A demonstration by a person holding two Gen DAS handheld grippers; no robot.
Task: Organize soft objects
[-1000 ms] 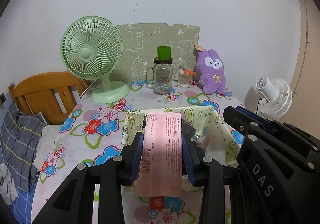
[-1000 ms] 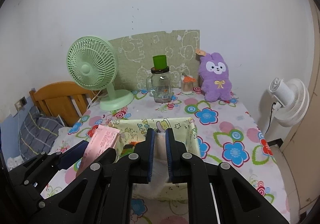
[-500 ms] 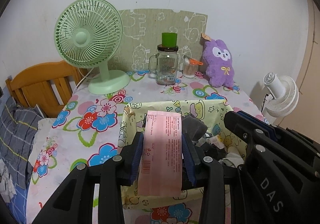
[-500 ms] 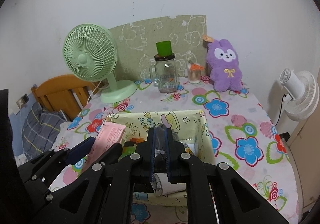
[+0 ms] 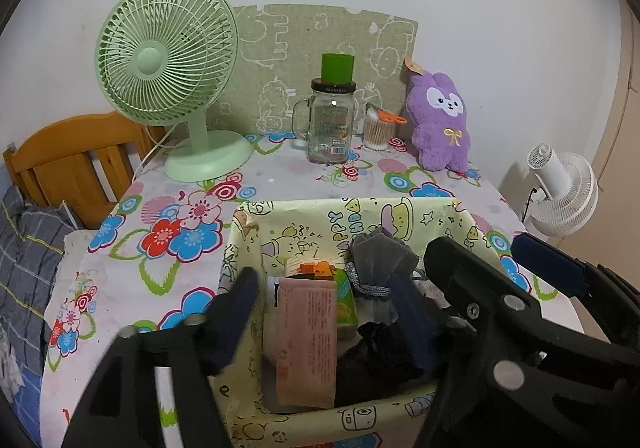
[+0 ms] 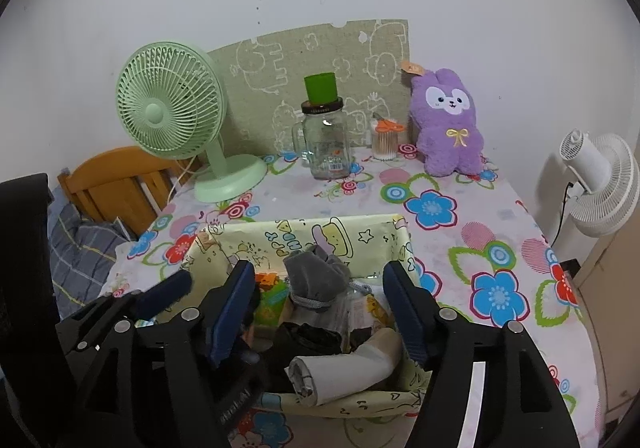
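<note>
Between our left gripper [image 5: 324,316], jaws opening, the pink packet [image 5: 307,344] stands loose in the yellow box [image 6: 352,226]; our right gripper [image 6: 320,312], also opening, has the white roll [image 6: 340,370] lying free below. Unsupported, the packet could topple outward. Beyond, the box wall reads "HAPPY"; farther, the purple plush [image 6: 448,124] waits on the bench [image 6: 500,244].

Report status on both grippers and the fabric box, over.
Left gripper opening, pink packet loose between its fingers, inside fabric box. Right gripper opening above white roll in box. Nothing blocking.
</note>
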